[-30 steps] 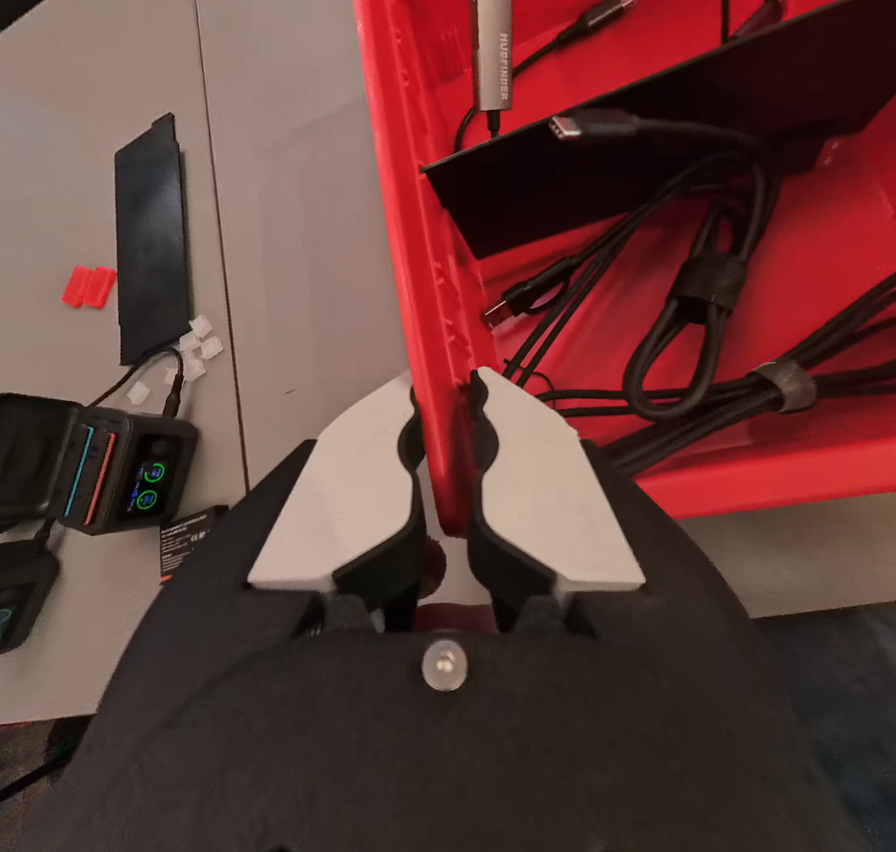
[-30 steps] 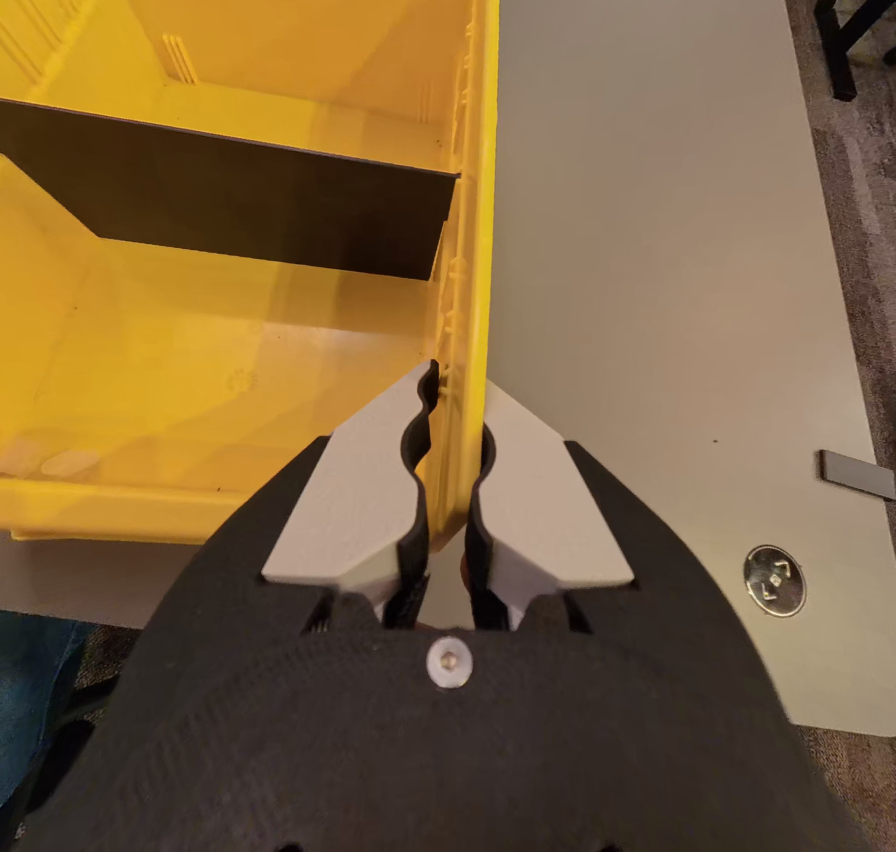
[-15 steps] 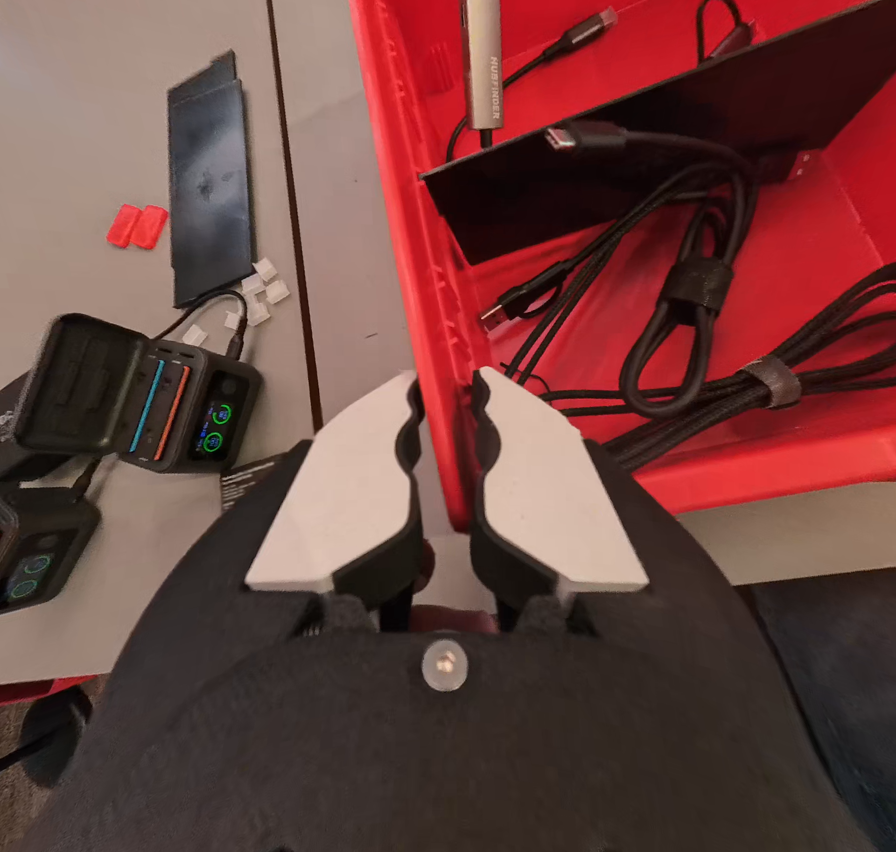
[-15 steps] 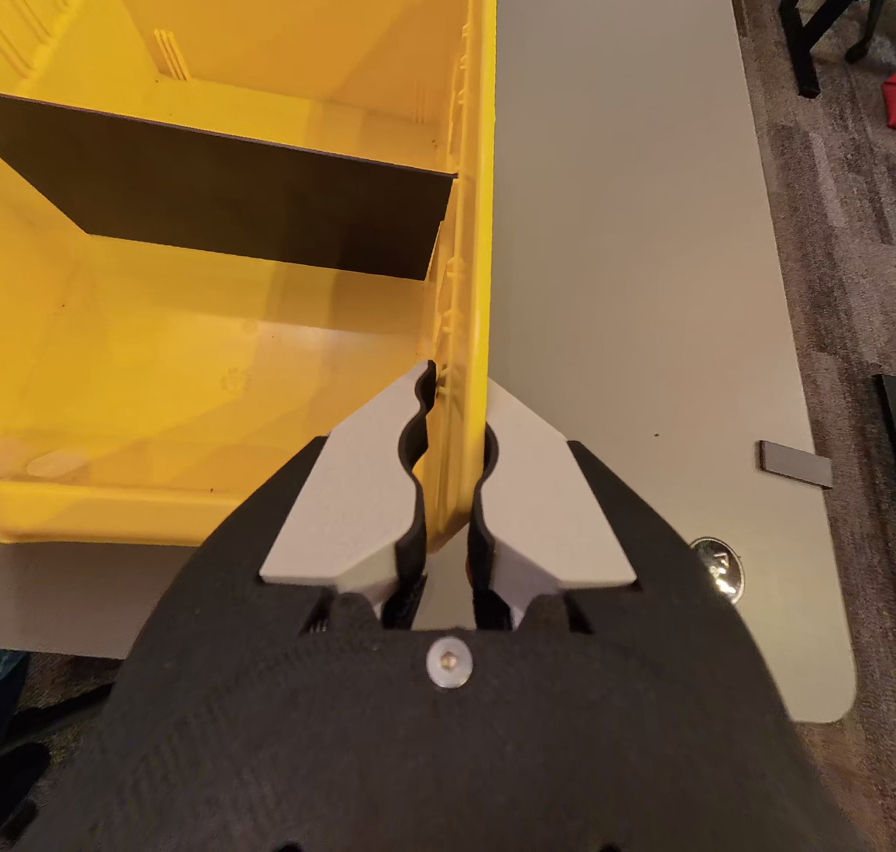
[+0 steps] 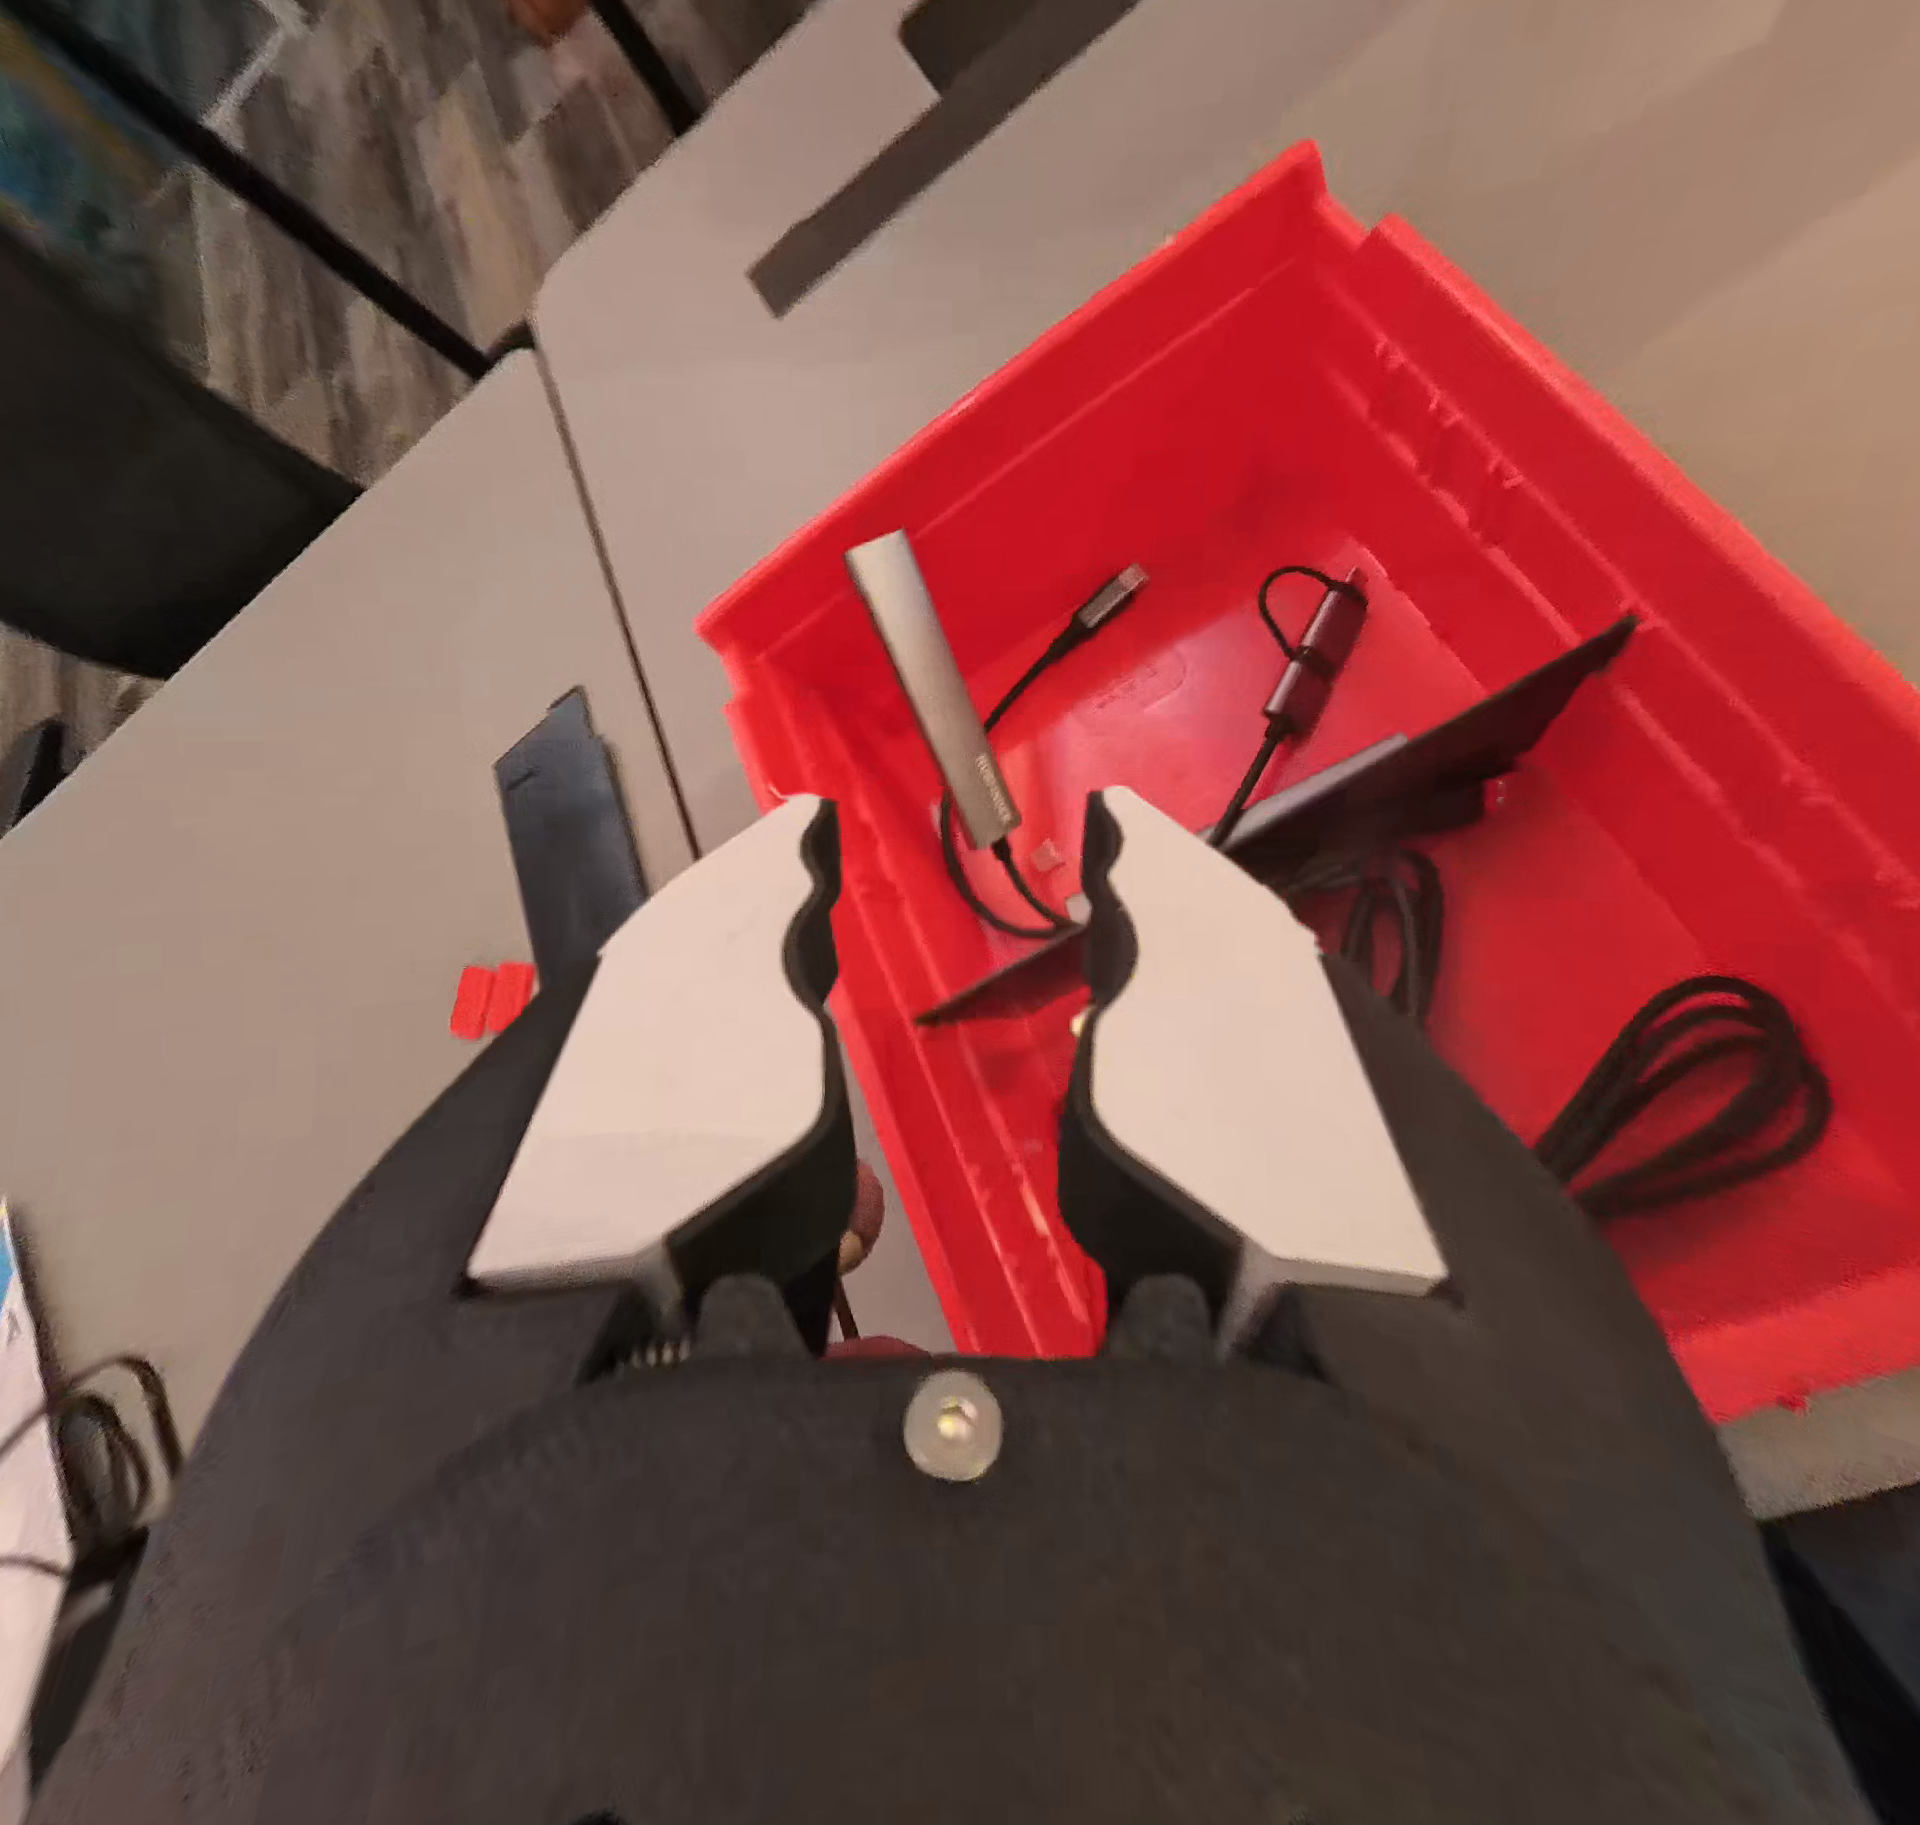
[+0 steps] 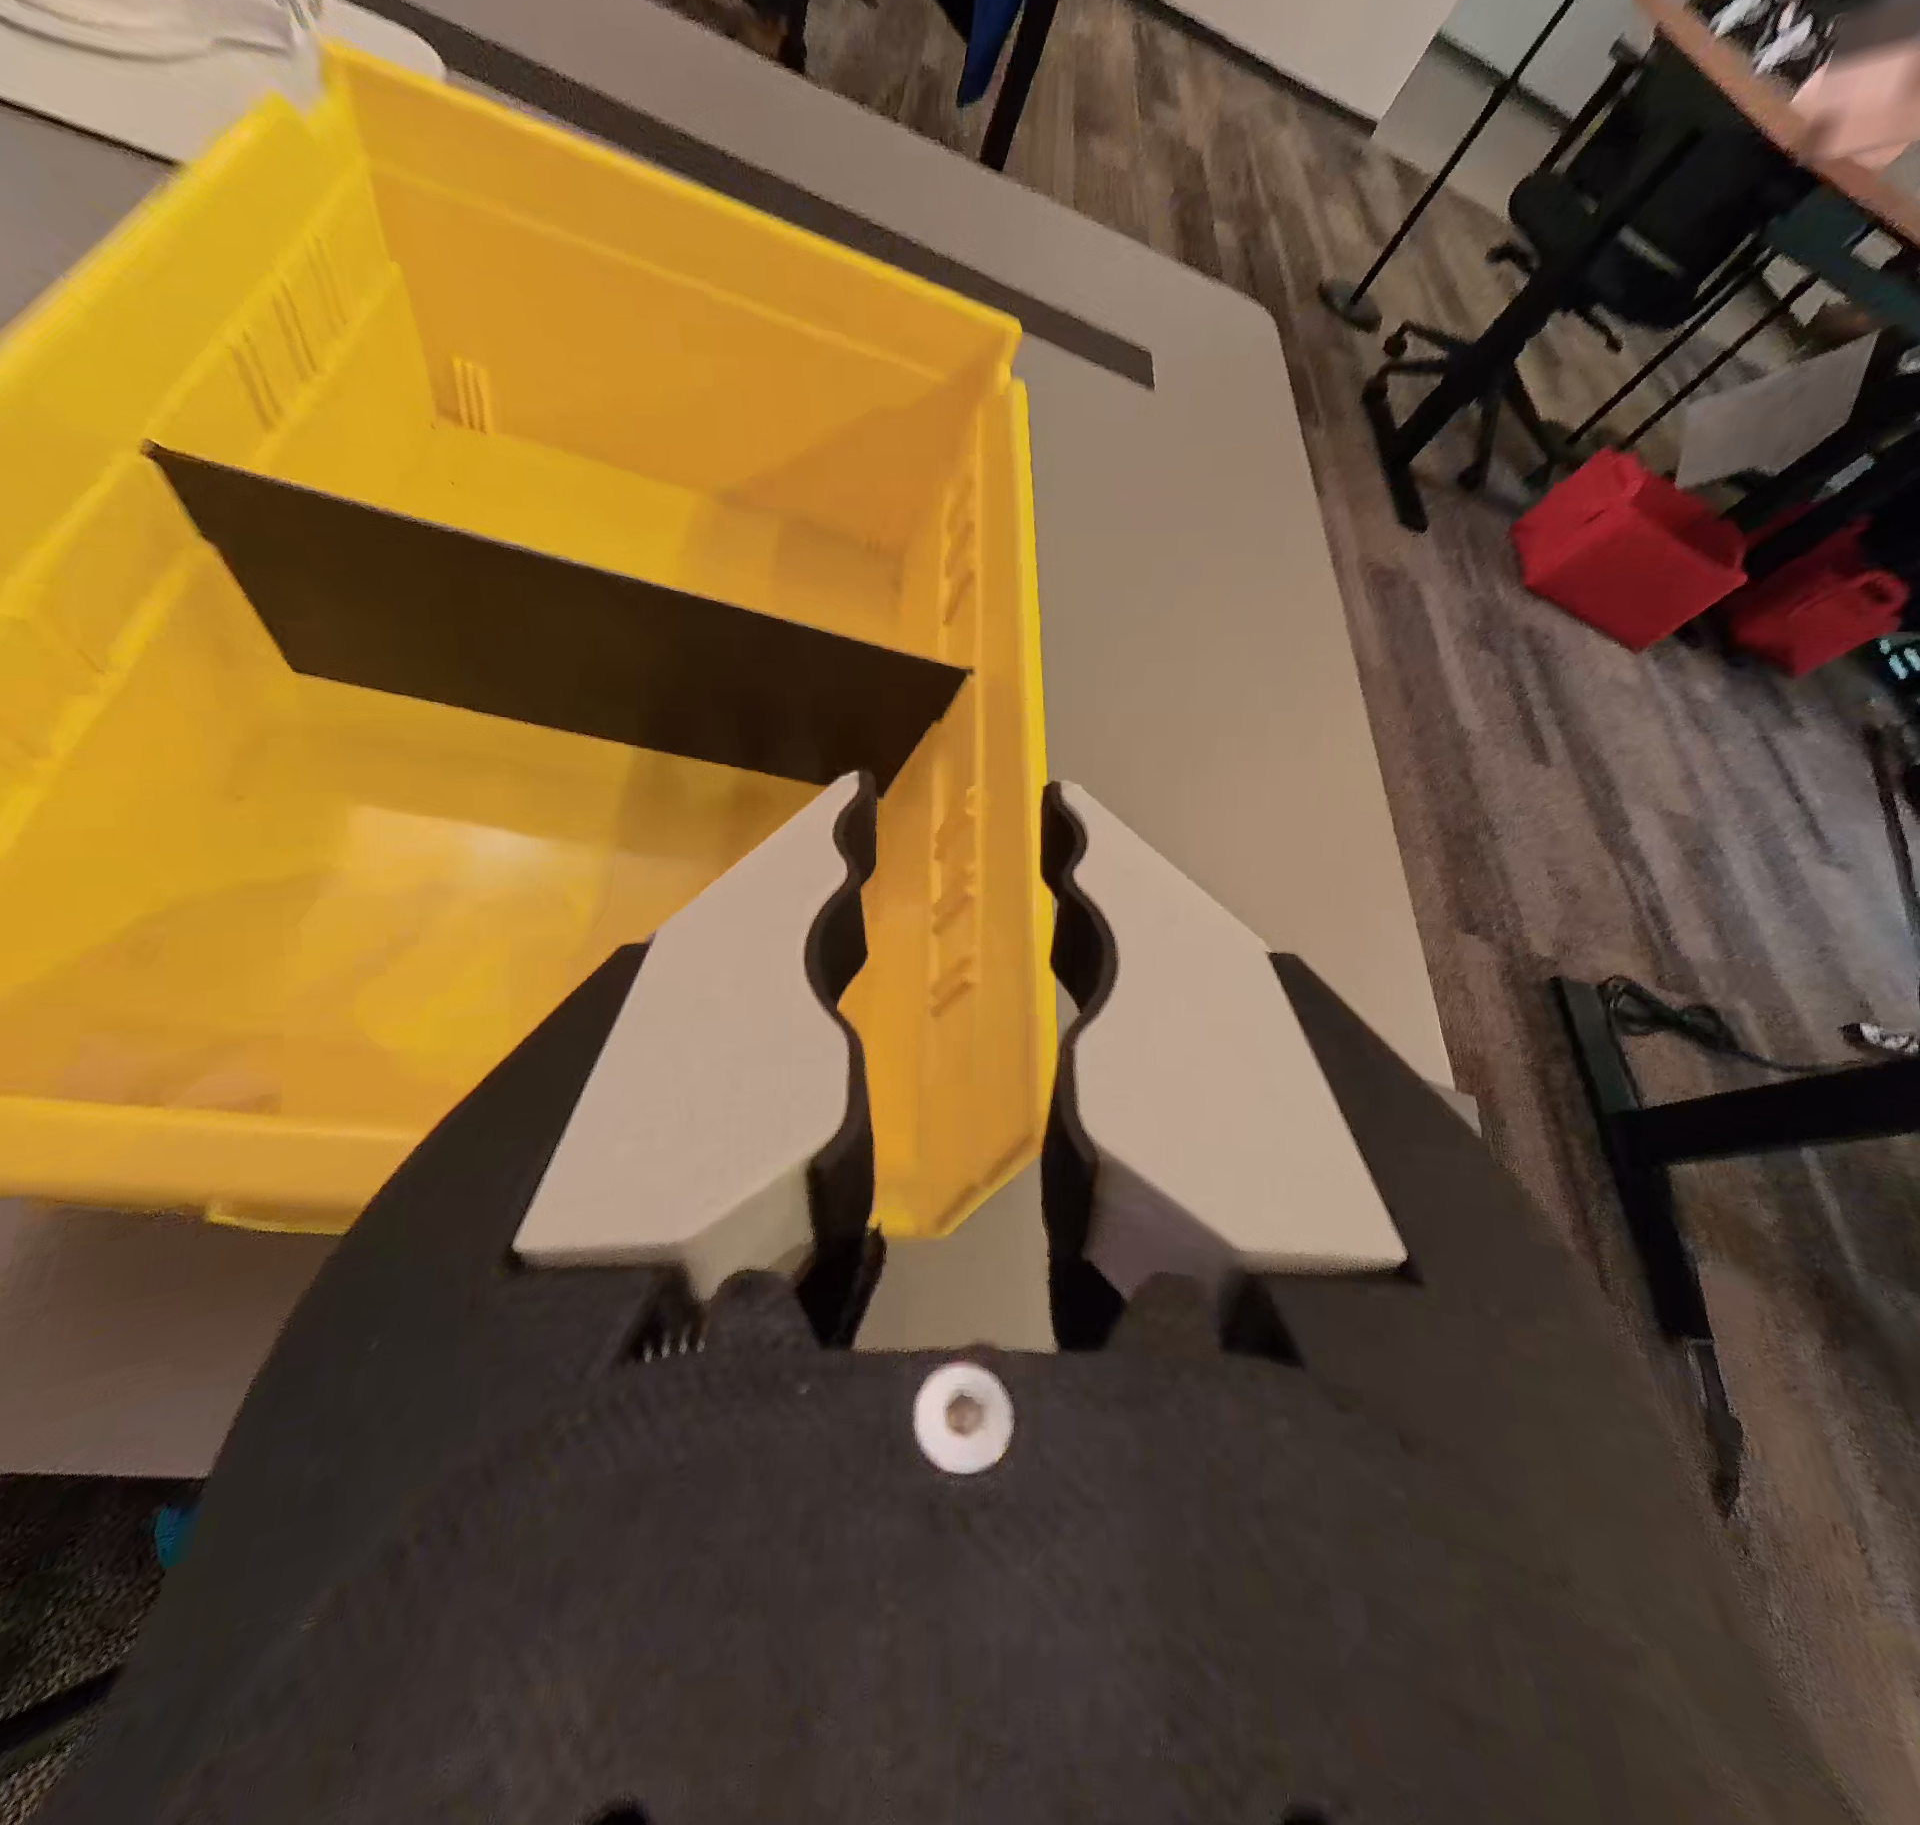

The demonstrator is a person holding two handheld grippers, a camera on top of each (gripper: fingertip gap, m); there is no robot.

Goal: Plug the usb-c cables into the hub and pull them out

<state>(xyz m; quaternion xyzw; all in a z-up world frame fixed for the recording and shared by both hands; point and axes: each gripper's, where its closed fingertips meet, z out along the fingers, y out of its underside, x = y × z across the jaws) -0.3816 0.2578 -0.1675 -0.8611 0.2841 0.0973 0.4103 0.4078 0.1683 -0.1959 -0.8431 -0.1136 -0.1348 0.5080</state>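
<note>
Grey tabletop (image 5: pixel 312 736) carries a red plastic bin (image 5: pixel 1455 487) with a black divider panel (image 5: pixel 1455 767). At twelve o'clock of the left gripper (image 5: pixel 961 825), whose fingers are spread and empty, a slim grey metal hub (image 5: pixel 930 700) leans in the far compartment; black braided usb-c cables (image 5: pixel 1704 1100) coil at three o'clock. Likely next: reach for the hub, descending squarely across its narrow sides. The right gripper (image 6: pixel 956 799), also spread, straddles the wall of an empty yellow plastic bin (image 6: pixel 623 321) without gripping.
</note>
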